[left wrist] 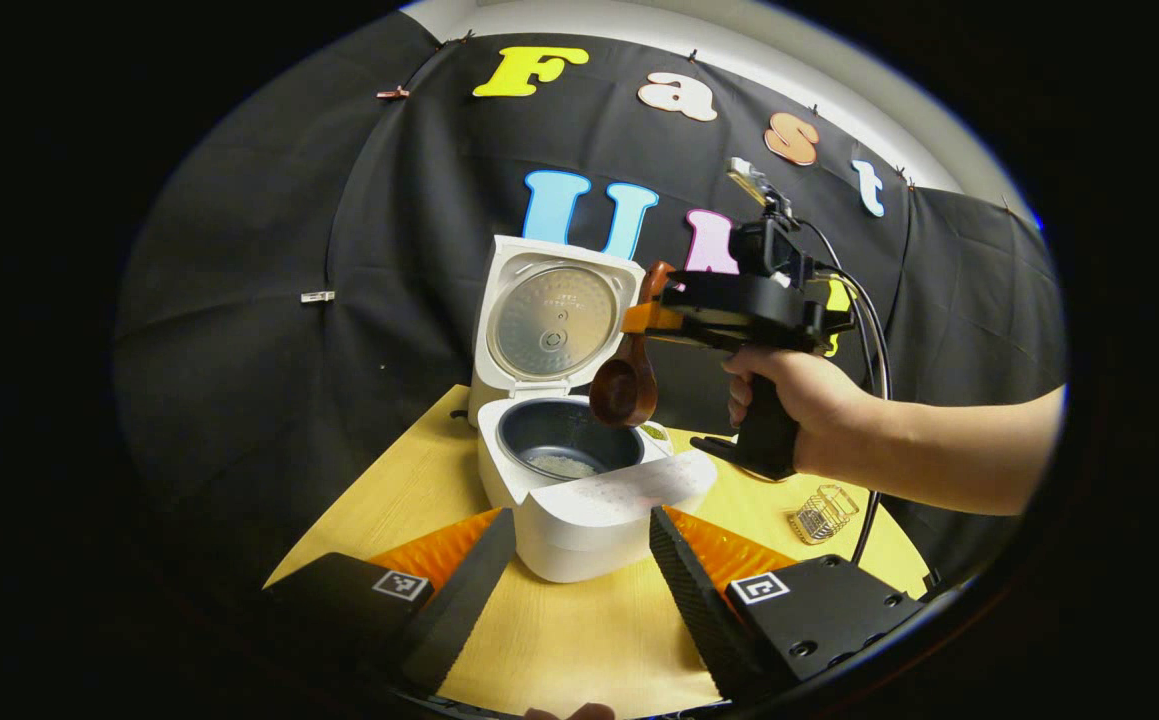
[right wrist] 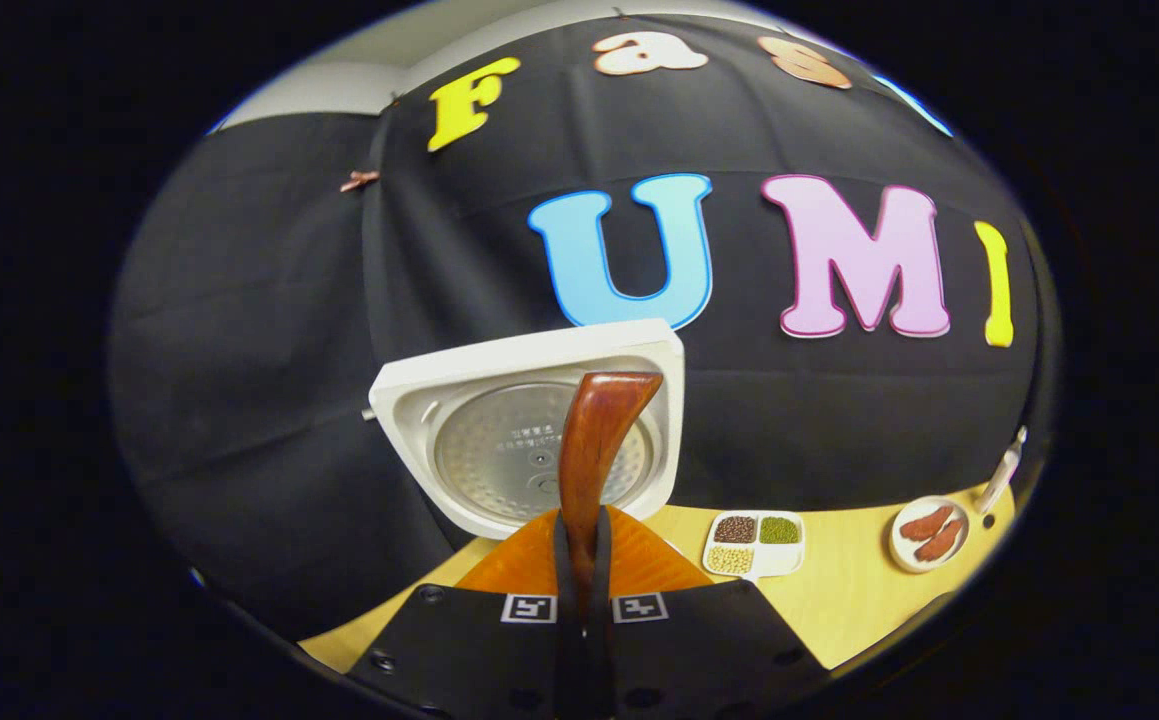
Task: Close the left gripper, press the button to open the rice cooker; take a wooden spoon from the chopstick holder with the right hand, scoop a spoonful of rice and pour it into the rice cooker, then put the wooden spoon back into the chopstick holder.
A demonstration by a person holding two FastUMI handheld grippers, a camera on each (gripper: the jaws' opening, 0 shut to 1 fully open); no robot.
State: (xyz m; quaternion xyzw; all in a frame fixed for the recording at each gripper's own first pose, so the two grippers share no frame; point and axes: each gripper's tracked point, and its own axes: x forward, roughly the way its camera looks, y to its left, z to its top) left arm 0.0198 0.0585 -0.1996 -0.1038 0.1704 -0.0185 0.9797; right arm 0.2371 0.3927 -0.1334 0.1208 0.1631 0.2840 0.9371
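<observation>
The white rice cooker [left wrist: 589, 520] stands open on the wooden table [left wrist: 579, 650], its lid [left wrist: 551, 322] upright. A little white rice [left wrist: 564, 465] lies at the bottom of its dark pot. My right gripper [left wrist: 651, 312], held by a hand [left wrist: 799, 410], is shut on the handle of a brown wooden spoon [left wrist: 625, 388]. The spoon hangs bowl-down just above the pot's right rim. In the right gripper view the spoon handle [right wrist: 594, 450] rises from my right gripper [right wrist: 584, 540] in front of the lid [right wrist: 499, 450]. My left gripper [left wrist: 581, 517] stands open, its fingers flanking the cooker's front.
A small wire chopstick holder [left wrist: 824, 512] sits on the table to the right of the cooker, below the forearm. A white divided dish of grains [right wrist: 754, 545] and a small plate of reddish food [right wrist: 929, 535] lie near the back wall.
</observation>
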